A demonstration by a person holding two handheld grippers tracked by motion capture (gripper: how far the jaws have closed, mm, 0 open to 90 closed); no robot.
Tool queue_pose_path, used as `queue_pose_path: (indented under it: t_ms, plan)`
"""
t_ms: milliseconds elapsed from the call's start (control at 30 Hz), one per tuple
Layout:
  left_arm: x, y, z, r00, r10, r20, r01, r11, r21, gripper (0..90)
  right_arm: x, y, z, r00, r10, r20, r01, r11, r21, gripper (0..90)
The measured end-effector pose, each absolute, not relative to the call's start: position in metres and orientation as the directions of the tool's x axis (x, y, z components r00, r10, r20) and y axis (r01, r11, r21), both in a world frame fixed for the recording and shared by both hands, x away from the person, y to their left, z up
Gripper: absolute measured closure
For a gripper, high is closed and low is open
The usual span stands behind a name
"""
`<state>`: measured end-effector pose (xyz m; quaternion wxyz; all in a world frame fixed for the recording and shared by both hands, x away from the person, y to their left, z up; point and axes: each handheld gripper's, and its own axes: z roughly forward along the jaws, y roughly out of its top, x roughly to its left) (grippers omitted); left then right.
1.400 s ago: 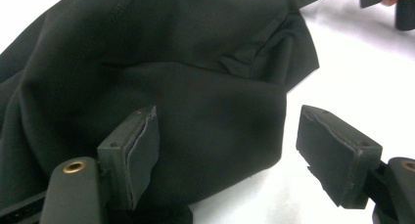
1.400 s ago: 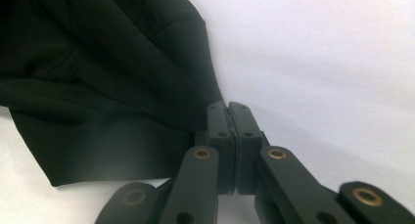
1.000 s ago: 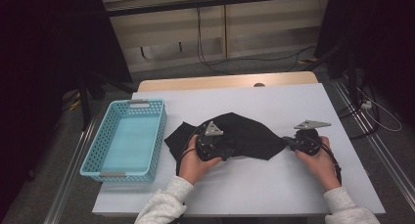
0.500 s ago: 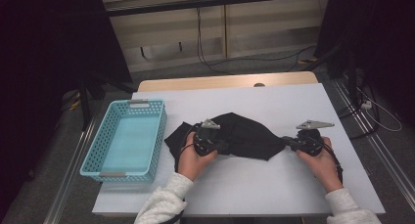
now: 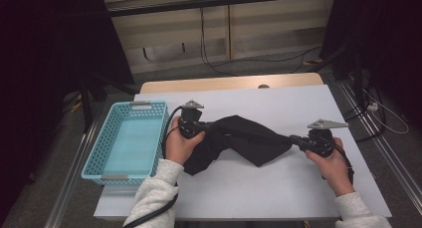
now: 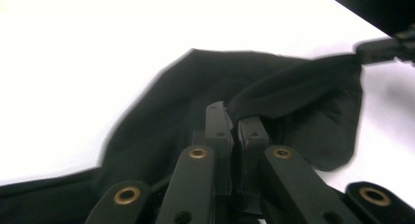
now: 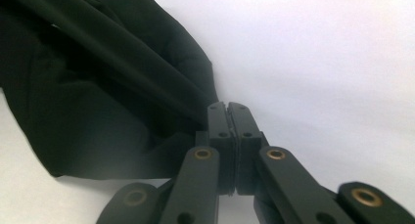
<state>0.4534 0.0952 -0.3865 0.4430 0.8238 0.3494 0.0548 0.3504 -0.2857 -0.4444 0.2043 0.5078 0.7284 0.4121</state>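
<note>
The left gripper (image 5: 208,126) had just closed its jaws and pinched the black cloth (image 5: 244,143), lifting that end from the white table (image 5: 278,188); the right gripper (image 5: 294,138) pinched the opposite end, so the cloth stretched between them, probably ready for folding

High view dim, room edges near black; white table (image 5: 259,188) evenly lit from above, faint shadows. Both gripper views: tabletop blown out to glare, black cloth (image 6: 171,116) swallows detail, its edges slightly motion-blurred, near jaws soft.

left gripper (image 5: 206,127) fingers closed on black cloth (image 5: 249,141), lifted it up
</note>
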Motion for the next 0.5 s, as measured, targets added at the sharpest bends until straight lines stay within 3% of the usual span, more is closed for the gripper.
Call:
queue_pose_path:
  t_ms: [100, 300, 400, 500]
  plan:
    - [0.462, 0.103, -0.388, 0.727, 0.641, -0.245, 0.549, -0.329, 0.769, 86.2, 0.350, -0.284, -0.443, -0.409, 0.906, 0.112, 0.564, 0.155, 0.811, 89.7]
    - [0.460, 0.093, -0.407, 0.742, 0.621, -0.252, 0.563, -0.372, 0.738, 84.1, 0.352, -0.280, -0.454, -0.409, 0.907, 0.098, 0.594, 0.183, 0.784, 89.6]
    - [0.457, 0.086, -0.409, 0.756, 0.612, -0.232, 0.543, -0.389, 0.744, 76.6, 0.351, -0.283, -0.458, -0.402, 0.911, 0.088, 0.603, 0.191, 0.775, 89.6]
    - [0.455, 0.081, -0.411, 0.767, 0.598, -0.233, 0.530, -0.386, 0.755, 61.2, 0.350, -0.285, -0.461, -0.397, 0.914, 0.083, 0.609, 0.195, 0.769, 89.5]
